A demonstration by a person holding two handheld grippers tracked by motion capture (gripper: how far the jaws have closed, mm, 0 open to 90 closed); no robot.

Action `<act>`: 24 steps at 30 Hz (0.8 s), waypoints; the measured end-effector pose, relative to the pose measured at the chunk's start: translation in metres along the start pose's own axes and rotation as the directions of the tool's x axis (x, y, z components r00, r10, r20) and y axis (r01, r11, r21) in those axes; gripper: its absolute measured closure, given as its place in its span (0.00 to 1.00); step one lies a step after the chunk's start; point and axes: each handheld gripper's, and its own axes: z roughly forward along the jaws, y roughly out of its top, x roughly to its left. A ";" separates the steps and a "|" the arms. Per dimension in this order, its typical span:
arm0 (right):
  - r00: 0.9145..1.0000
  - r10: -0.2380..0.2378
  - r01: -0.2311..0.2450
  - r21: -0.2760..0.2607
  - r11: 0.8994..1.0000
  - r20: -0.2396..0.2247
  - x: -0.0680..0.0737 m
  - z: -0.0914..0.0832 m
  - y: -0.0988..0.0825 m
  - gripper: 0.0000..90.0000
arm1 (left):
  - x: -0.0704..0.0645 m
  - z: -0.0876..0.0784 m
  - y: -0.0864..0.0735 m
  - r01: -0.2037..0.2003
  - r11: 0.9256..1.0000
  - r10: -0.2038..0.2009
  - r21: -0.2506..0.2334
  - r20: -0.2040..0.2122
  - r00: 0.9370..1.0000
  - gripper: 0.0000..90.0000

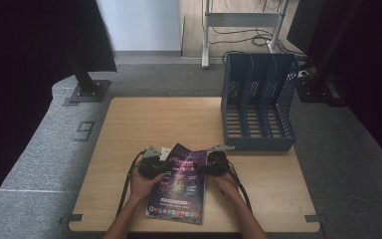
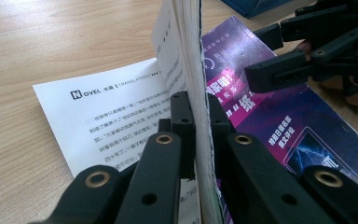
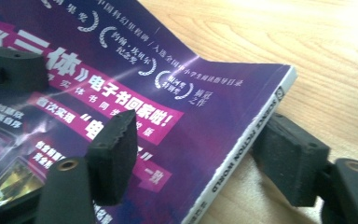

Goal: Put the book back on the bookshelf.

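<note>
Holding a purple magazine at both edges

Lying near the front edge of the tabletop (image 1: pixel 129 119), the magazine (image 1: pixel 179 186) has a glossy purple cover with pink banners, white Chinese lettering and a white spine. Its cover and first pages are lifted upright, showing a white printed page. The left gripper (image 2: pixel 196 116) has its fingers clamped on those lifted pages. The right gripper (image 3: pixel 200 154) straddles the spine, fingers apart, not pressing. A blue file rack (image 1: pixel 259 102) stands behind.
</note>
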 end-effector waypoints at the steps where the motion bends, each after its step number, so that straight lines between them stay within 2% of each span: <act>1: 1.000 0.003 -0.003 -0.003 1.000 0.002 -0.001 0.000 0.000 0.37 | 0.000 0.000 0.000 0.000 1.000 0.000 0.000 0.000 1.000 0.96; 8: 0.999 0.025 -0.026 -0.016 1.000 -0.031 -0.004 0.001 0.000 0.46 | 0.001 0.000 0.000 0.002 1.000 -0.002 0.001 0.001 1.000 0.96; 13: 0.999 0.016 -0.017 -0.032 0.999 -0.048 -0.004 0.006 0.001 0.55 | 0.001 0.000 0.000 0.001 1.000 -0.001 0.001 -0.002 1.000 0.96; 14: 0.998 0.031 -0.033 -0.031 0.999 -0.061 -0.006 0.007 0.001 0.59 | 0.001 0.000 0.000 0.000 1.000 0.000 0.001 -0.002 1.000 0.96; 17: 0.995 0.047 -0.049 -0.028 0.998 -0.084 -0.007 0.007 0.001 0.64 | 0.001 0.000 0.000 0.000 1.000 0.000 0.001 -0.004 1.000 0.95; 24: 0.994 0.059 -0.063 -0.047 0.997 -0.089 -0.006 0.003 0.002 0.72 | 0.004 -0.001 -0.001 0.004 1.000 -0.004 0.000 -0.016 1.000 0.91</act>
